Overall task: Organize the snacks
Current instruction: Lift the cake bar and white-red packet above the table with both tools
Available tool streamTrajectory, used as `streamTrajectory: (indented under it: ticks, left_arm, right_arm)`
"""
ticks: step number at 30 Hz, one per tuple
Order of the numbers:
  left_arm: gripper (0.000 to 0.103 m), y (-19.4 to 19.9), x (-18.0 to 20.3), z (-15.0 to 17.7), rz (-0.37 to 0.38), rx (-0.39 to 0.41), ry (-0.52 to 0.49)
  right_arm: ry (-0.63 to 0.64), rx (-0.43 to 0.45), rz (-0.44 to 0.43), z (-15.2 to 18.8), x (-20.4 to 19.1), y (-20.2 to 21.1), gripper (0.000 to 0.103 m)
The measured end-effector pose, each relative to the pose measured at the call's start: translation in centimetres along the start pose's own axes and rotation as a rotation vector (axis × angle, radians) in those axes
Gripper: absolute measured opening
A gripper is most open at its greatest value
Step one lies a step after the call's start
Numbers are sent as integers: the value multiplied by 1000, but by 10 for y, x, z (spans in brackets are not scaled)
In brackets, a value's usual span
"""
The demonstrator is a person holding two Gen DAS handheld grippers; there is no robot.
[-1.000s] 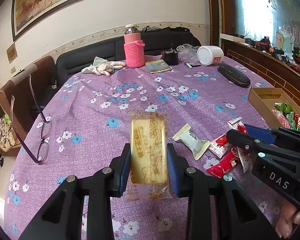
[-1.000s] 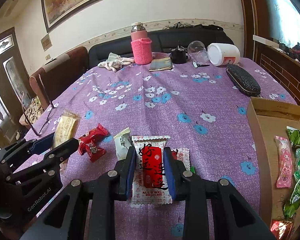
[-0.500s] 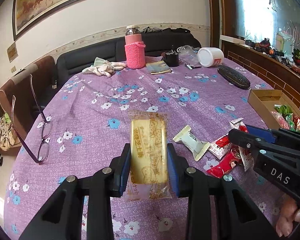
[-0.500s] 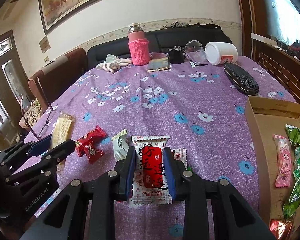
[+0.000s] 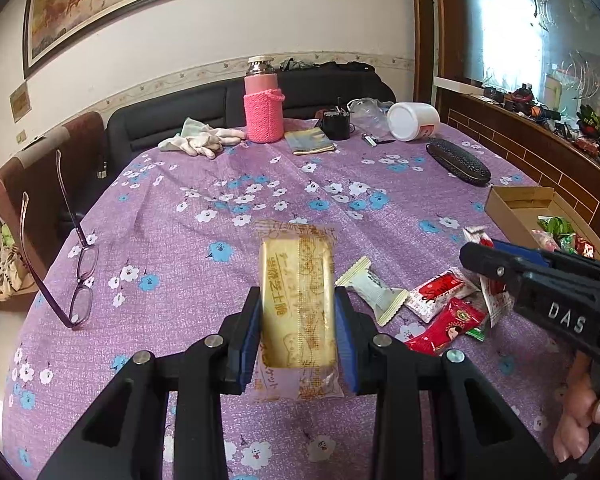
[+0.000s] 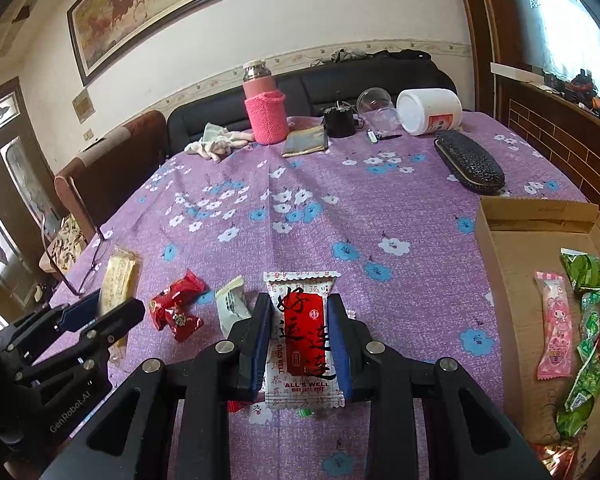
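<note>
The left hand-held gripper (image 5: 297, 326) clamps a long yellow plastic-wrapped biscuit packet (image 5: 297, 300) above the purple flowered bench (image 5: 260, 184). The right hand-held gripper (image 6: 299, 338) clamps a white-and-red snack packet (image 6: 302, 336) near an open cardboard box (image 6: 512, 280).

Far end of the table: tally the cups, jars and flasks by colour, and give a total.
pink flask: 1
white jar: 1
clear cup: 1
black cup: 1
Total: 4
</note>
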State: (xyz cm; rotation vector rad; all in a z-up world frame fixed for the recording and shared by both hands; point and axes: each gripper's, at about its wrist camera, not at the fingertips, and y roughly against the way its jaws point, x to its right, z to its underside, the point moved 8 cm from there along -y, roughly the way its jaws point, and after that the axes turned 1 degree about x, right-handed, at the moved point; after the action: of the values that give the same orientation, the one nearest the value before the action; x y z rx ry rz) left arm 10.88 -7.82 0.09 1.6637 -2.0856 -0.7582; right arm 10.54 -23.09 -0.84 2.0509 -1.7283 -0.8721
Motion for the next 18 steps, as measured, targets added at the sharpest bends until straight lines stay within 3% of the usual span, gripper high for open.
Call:
streamTrajectory:
  ticks: [18]
  left_arm:
    - [33,0,8,2,16,10,-11]
  right_arm:
    - [-126,26,76,-20,51,17,29]
